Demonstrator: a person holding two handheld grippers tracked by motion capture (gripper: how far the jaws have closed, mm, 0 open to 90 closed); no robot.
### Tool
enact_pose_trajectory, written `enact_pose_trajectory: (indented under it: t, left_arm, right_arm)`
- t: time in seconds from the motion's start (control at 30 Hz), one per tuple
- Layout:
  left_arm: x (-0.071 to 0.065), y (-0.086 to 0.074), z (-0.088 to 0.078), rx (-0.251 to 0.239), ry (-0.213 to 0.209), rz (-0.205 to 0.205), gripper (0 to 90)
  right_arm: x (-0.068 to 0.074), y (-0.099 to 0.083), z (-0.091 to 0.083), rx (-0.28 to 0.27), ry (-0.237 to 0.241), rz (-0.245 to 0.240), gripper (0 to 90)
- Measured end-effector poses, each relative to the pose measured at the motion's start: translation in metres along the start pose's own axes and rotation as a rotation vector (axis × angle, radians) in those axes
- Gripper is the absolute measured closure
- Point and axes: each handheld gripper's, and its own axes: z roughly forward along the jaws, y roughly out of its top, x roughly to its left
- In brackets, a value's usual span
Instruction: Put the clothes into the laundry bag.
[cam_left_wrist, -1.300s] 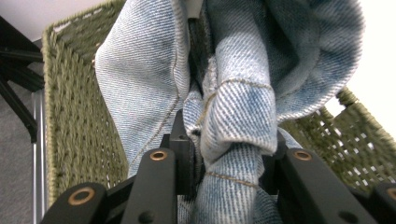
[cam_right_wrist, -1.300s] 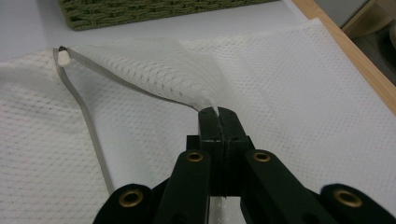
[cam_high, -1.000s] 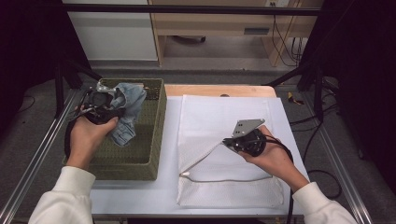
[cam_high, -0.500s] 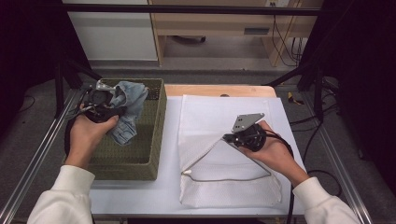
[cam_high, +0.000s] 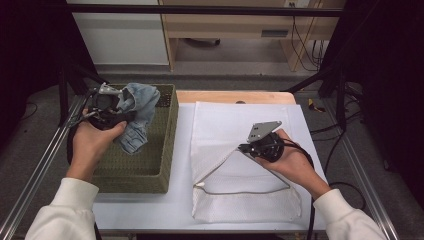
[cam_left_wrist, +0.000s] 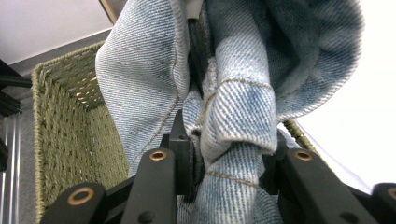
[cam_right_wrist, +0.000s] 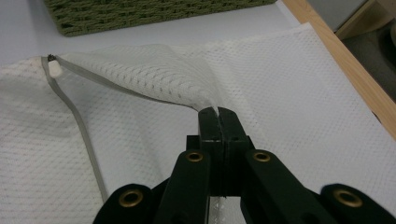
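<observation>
A blue denim garment (cam_high: 141, 107) hangs bunched above the green woven basket (cam_high: 167, 150) at the left. My left gripper (cam_high: 125, 114) is shut on it. In the left gripper view the jaws pinch a thick fold of denim (cam_left_wrist: 243, 112), and the left gripper (cam_left_wrist: 229, 140) has the basket wall (cam_left_wrist: 60, 121) behind it. A white mesh bag (cam_high: 225, 120) lies flat on the table at the right. My right gripper (cam_high: 241, 148) is shut on the edge of its upper layer and holds that flap raised. In the right gripper view the right gripper (cam_right_wrist: 218, 114) pinches the mesh bag (cam_right_wrist: 303, 93).
The bag's grey zipper (cam_high: 240, 192) curves along the open mouth, and its pull (cam_right_wrist: 52, 65) lies at the near left corner. The white tabletop (cam_high: 150, 205) has a wooden strip (cam_high: 235, 96) at its far edge and metal rails at both sides.
</observation>
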Motion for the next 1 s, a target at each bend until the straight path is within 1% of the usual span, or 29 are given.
enact_pose_trajectory:
  t: [0.1, 0.2, 0.27, 0.3, 0.53, 0.63, 0.8, 0.9, 0.93, 1.0]
  left_arm:
    - [-0.003, 0.002, -0.002, -0.007, -0.007, 0.001, 66.9]
    - [-0.006, 0.005, -0.006, -0.012, -0.011, 0.018, 67.0]
    - [-0.009, 0.007, -0.007, -0.019, -0.014, 0.019, 67.0]
    - [-0.009, 0.008, -0.008, -0.019, -0.014, 0.026, 66.9]
    - [-0.013, 0.011, -0.009, -0.028, -0.029, 0.028, 66.9]
    - [-0.014, 0.012, -0.008, -0.031, -0.039, 0.028, 66.9]
    - [-0.015, 0.013, -0.009, -0.04, -0.056, 0.02, 67.0]
    - [-0.016, 0.014, -0.009, -0.043, -0.06, 0.019, 66.9]
    - [-0.017, 0.014, -0.009, -0.047, -0.066, 0.02, 66.9]
    - [-0.019, 0.015, -0.011, -0.047, -0.067, 0.026, 66.9]
  right_arm:
    - [0.001, -0.001, 0.001, 0.008, 0.005, -0.008, 90.0]
    - [0.002, -0.002, 0.001, 0.002, 0.007, -0.006, 90.0]
    - [0.002, -0.003, 0.002, 0.0, 0.009, -0.011, 90.0]
    - [0.002, -0.003, 0.002, 0.001, 0.008, -0.006, 90.0]
    - [0.003, -0.004, 0.003, -0.001, 0.005, -0.015, 90.0]
    - [0.004, -0.005, 0.004, -0.002, -0.005, -0.017, 90.0]
    - [0.002, -0.008, 0.005, -0.006, -0.035, -0.045, 90.0]
    - [0.001, -0.009, 0.005, -0.008, -0.04, -0.047, 90.0]
    - [0.0, -0.01, 0.004, -0.01, -0.04, -0.04, 90.0]
    - [-0.001, -0.01, 0.004, -0.01, -0.034, -0.038, 90.0]
